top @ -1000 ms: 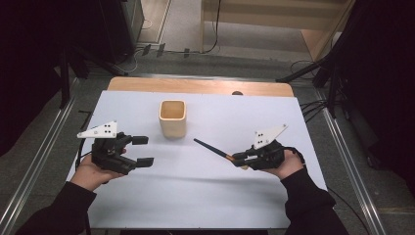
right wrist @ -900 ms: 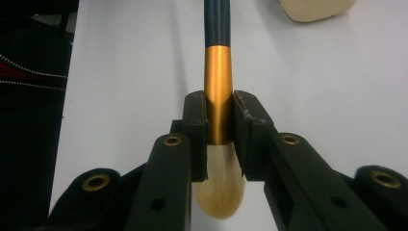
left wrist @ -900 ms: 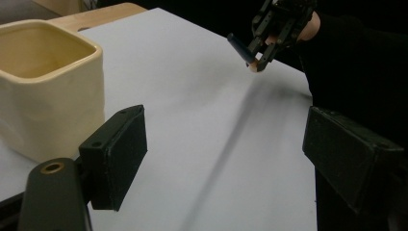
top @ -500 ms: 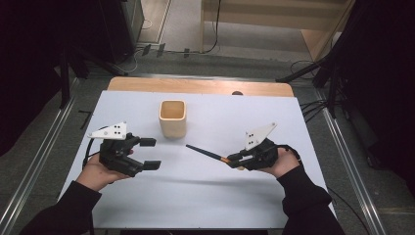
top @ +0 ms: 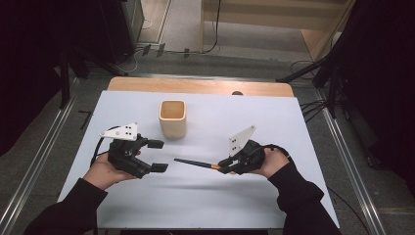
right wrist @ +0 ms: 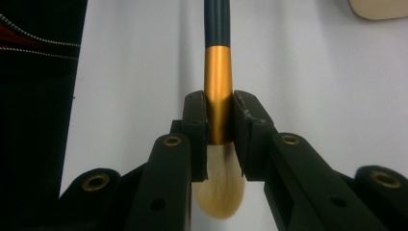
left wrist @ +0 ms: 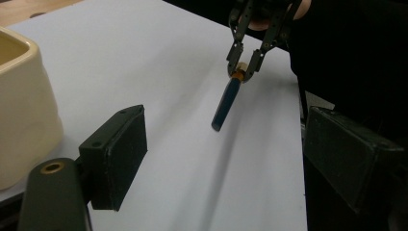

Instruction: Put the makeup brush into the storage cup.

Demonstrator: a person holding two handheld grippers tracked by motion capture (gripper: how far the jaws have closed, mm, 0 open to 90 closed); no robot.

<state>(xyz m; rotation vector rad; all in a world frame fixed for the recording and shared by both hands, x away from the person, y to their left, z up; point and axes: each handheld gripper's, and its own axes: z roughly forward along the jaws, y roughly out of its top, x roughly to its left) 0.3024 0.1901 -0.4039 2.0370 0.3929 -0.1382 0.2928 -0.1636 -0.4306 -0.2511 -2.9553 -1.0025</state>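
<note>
Looking along the right gripper (right wrist: 219,139), we see its pads pinching the brush (right wrist: 217,91) at its smooth gold ferrule, pale soft bristles behind the jaws; the high view shows instead the brush (top: 193,162) held above the white table (top: 274,112), dark slim handle pointing toward the left gripper (top: 156,155), spread and holding nothing; beyond stands a glossy cream square cup (top: 172,118); we read no lettering.

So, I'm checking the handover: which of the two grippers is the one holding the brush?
The right gripper: its jaws clamp the brush at the gold ferrule, bristles behind them. The left gripper stands open and holds nothing.
</note>
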